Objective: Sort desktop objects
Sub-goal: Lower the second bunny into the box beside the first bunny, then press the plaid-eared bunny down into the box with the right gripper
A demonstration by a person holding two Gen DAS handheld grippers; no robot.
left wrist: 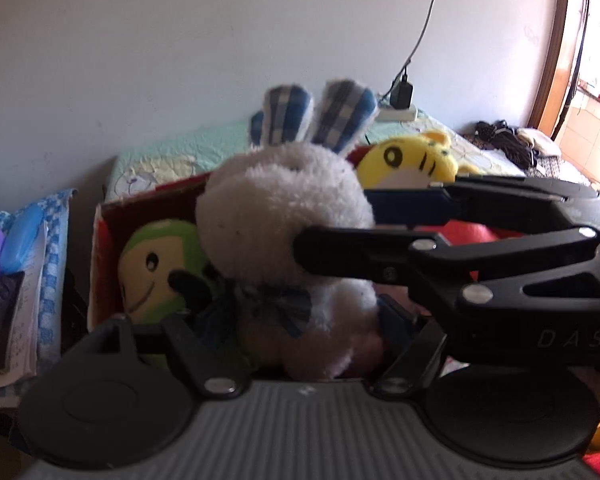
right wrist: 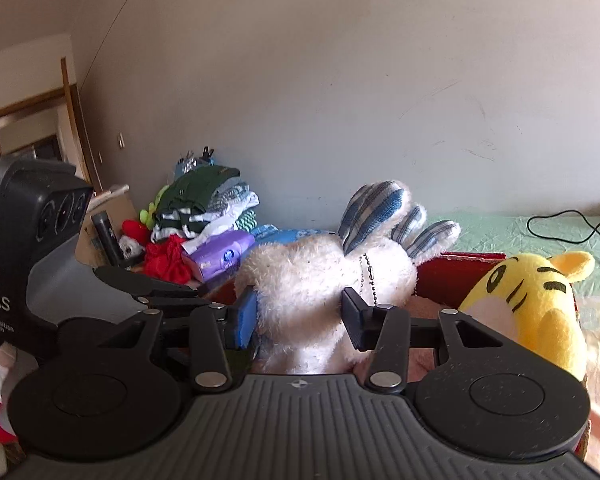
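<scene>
A white plush rabbit [left wrist: 284, 208] with blue plaid ears hangs over an open red cardboard box [left wrist: 100, 240]. My right gripper [left wrist: 336, 226] comes in from the right and is shut on the rabbit's head; in its own view the rabbit [right wrist: 308, 280] is squeezed between the blue pad and the black finger of the right gripper [right wrist: 300, 320]. My left gripper [left wrist: 292, 300] stands open, fingers spread either side of the rabbit's lower body. A green-and-yellow plush [left wrist: 160, 268] and a yellow tiger plush [right wrist: 528, 304] lie in the box.
The box rim [right wrist: 460, 258] rests on a bed with a green quilt [right wrist: 540, 248]. Folded clothes [right wrist: 204, 204] and a purple tissue pack [right wrist: 220, 256] are stacked at the left. A power strip with charger [left wrist: 400, 108] and a black cable [right wrist: 560, 220] lie behind.
</scene>
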